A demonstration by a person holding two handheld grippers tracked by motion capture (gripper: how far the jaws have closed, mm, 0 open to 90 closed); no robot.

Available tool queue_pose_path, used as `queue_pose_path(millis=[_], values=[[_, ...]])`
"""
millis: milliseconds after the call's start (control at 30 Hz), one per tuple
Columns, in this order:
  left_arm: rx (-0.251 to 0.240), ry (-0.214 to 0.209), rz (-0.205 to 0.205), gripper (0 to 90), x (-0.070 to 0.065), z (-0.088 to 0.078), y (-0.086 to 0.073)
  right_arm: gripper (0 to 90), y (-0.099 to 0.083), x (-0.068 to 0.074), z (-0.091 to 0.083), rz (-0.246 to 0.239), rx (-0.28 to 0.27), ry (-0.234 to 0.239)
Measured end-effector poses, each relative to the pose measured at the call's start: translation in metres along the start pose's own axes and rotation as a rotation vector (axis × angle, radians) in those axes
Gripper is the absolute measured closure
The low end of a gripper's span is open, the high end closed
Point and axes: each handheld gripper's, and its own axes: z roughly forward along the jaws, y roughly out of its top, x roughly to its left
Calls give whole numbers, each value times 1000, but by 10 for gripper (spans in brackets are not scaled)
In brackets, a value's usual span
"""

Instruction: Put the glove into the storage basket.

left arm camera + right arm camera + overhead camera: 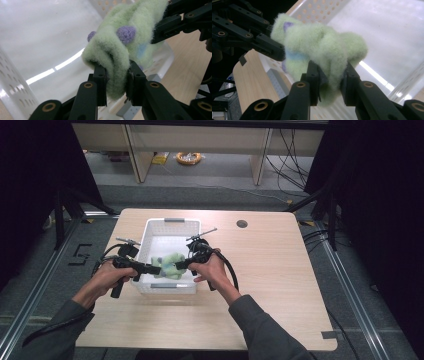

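A fluffy light-green sock [171, 262] with purple and pale-blue dots hangs over the near part of a white perforated basket [172, 223]. My left gripper [157, 269] comes in from the left and is shut on one end of the sock [117, 50]; its pads pinch a fold of it. From the right, my right gripper [181, 265] is shut on the other end of the sock [322, 50]. In the left gripper view my own jaws [116, 78] clamp the fabric, and the right gripper's black jaws cross the top right. My right gripper [329, 77] squeezes a bunched fold.
The basket stands on a light wooden table [280, 270], left of its middle. A round cable hole [242, 224] lies in the tabletop at the back. Black cables trail from both grippers. Desk legs and a yellow coil [189, 157] are on the floor beyond.
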Motion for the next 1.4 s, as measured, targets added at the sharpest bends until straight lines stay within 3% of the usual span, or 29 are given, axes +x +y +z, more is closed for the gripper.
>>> queue_pose_path(millis=[167, 200, 367, 467, 500, 600, 800, 900, 933, 1067, 1100, 1267, 1400], values=[[39, 14, -3, 729, 4, 4, 0, 725, 0, -2, 10, 32, 36, -18], [57, 44, 2, 729, 4, 7, 0, 724, 0, -4, 13, 35, 44, -19], [67, 55, 13, 727, 3, 11, 0, 724, -1, -6, 19, 40, 51, -22], [88, 76, 25, 724, 1, 13, 0, 724, -2, -8, 22, 36, 58, -30], [123, 88, 54, 723, 3, 13, 1, 724, -2, -9, 23, 43, 75, -38], [126, 87, 58, 717, 3, 15, 1, 723, -2, -8, 25, 45, 84, -43], [164, 128, 99, 692, 0, 21, -1, 723, -3, -8, 29, 21, 107, -69], [173, 136, 96, 653, 1, 22, -2, 723, -3, -6, 30, 39, 121, -86], [172, 134, 91, 629, 1, 22, -2, 723, -2, -8, 31, -9, 119, -90], [151, 168, 108, 593, 0, 17, 1, 722, -2, -7, 32, 19, 135, -111], [150, 173, 112, 579, 0, 15, 2, 722, -2, -9, 33, -15, 132, -110], [82, 180, 94, 546, -6, 9, 5, 713, 0, -7, 34, -17, 149, -126], [91, 179, 117, 525, -10, 7, 5, 687, 1, -6, 35, -28, 161, -140]])
